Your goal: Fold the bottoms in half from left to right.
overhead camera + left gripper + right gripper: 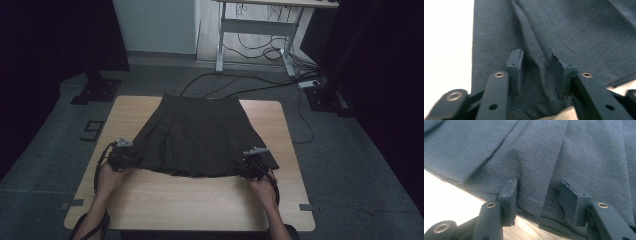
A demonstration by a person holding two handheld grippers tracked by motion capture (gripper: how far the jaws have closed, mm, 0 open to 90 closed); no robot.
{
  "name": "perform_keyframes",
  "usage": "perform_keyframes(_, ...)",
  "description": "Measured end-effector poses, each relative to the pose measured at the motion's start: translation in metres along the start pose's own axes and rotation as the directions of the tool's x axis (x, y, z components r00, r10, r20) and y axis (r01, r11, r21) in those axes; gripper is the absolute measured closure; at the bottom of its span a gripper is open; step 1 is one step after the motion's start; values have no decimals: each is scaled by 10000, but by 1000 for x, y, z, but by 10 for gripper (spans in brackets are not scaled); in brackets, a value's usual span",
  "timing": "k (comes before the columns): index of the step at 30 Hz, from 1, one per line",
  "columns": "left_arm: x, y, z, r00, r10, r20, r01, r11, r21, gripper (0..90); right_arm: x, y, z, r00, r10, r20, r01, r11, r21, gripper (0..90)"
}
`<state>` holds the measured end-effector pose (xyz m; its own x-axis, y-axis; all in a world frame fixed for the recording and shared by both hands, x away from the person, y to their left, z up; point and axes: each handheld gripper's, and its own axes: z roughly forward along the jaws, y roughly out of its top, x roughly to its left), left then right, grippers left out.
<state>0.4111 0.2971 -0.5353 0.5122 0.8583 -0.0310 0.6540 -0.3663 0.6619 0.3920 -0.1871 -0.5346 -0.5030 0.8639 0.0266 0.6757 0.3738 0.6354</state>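
Dark pleated skirt (197,135) spread flat mid-table (200,200), hem toward 6 o'clock. Left gripper (536,65) at 8 o'clock hem corner, jaws apart astride raised fold. Right gripper (537,191) at 4 o'clock corner, jaws apart over hem. Likely pre-grasp for folding; next: pinch both corners, lift evenly.

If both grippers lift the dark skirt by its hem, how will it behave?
The skirt is probably floppy: a soft ridge bunches between the left gripper jaws. Its pleats would likely sag between grips. The woven cloth by the right gripper looks unlikely to slip.
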Motion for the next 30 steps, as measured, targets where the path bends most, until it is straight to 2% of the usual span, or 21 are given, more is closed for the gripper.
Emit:
perform_keyframes(3,-3,0,0,10000,27,63,-27,10000,35,642,0,0,1,9994,-227,257,227,9997,-16,522)
perform_keyframes(7,-15,-1,-2,9997,169,175,-171,9998,115,640,-11,0,1,9993,-45,362,48,9999,-90,533)
perform_keyframes(8,-19,-1,-1,9996,193,206,-196,9997,131,633,-18,-1,1,9990,47,440,-39,9998,-170,533)
perform_keyframes(10,-33,-1,-1,9989,346,314,-351,9993,137,615,-25,-1,1,9987,102,499,-93,9998,-198,533)
perform_keyframes(11,-33,-1,-1,9989,346,314,-351,9993,137,605,-25,-1,1,9987,102,499,-93,9998,-198,533)
perform_keyframes(12,-44,-2,0,9984,444,357,-449,9989,129,593,-33,-1,2,9981,192,580,-178,9996,-239,531)
perform_keyframes(18,-81,-4,1,9952,763,611,-768,9970,62,516,-59,1,3,9958,402,824,-377,9988,-315,524)
perform_keyframes(20,-93,-3,3,9924,963,766,-969,9953,33,505,-69,2,4,9940,548,945,-513,9979,-386,514)
perform_keyframes(21,-93,-3,3,9924,963,766,-969,9953,33,502,-69,2,4,9940,548,945,-513,9979,-386,514)
perform_keyframes(22,-104,-2,5,9892,1140,924,-1144,9934,-4,498,-78,2,5,9908,765,1117,-717,9964,-462,501)
perform_keyframes(25,-109,0,7,9867,1260,1030,-1271,9919,39,478,-84,3,6,9886,911,1202,-858,9951,-485,475)
perform_keyframes(26,-107,3,5,9831,1263,1321,-1305,9912,231,458,-84,3,5,9880,949,1215,-900,9949,-450,434)
perform_keyframes(27,-107,3,5,9831,1263,1321,-1305,9912,231,413,-84,3,5,9880,949,1215,-900,9949,-450,434)
perform_keyframes(28,-104,6,2,9787,1158,1697,-1224,9921,286,364,-83,3,3,9883,914,1221,-904,9958,-138,326)
perform_keyframes(29,-101,9,-4,9746,1066,1969,-1123,9935,182,364,-83,3,3,9883,914,1221,-904,9958,-138,326)
perform_keyframes(30,-95,17,-20,9708,1044,2161,-967,9942,-460,357,-81,4,-4,9896,979,1051,-985,9951,11,275)
